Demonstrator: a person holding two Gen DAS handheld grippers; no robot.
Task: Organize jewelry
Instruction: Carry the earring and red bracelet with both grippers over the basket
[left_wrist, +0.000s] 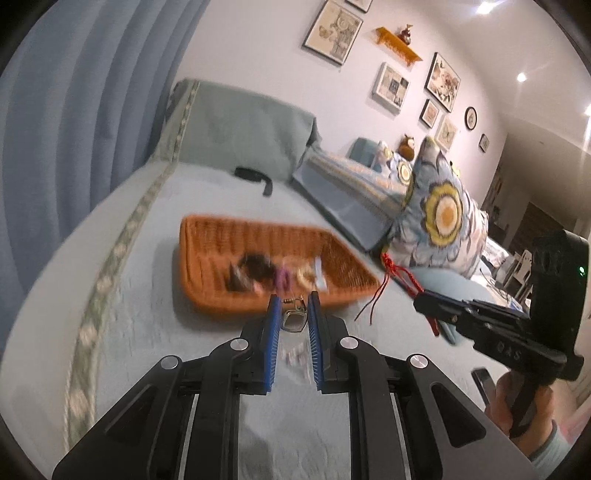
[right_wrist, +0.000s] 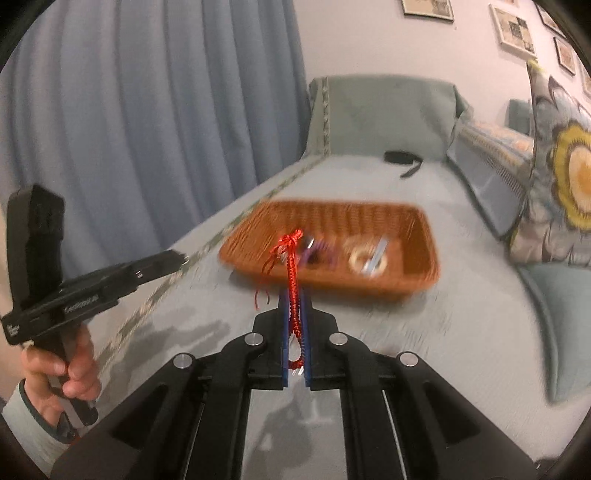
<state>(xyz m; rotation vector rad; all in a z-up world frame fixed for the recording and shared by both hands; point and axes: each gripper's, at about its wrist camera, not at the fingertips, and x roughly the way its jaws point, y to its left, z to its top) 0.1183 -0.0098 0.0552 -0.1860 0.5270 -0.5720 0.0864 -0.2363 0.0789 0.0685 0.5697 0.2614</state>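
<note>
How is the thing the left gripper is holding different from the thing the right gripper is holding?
The left gripper pinches a small metal pendant on a little chain; the right gripper is shut on a red braided cord. The pendant is shiny and hard-looking; the cord is soft, with loose strands hanging. Both are lifted above the bed, near the orange basket.

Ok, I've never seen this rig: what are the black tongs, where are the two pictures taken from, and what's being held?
They are hand-held grippers, one per hand, each with a camera looking along its jaws. The left view shows the left gripper shut on a small clear packet with a metal pendant. The right view shows the right gripper shut on a red braided cord. Ahead, on the pale bedcover, sits an orange wicker basket holding blurred jewelry.
</note>
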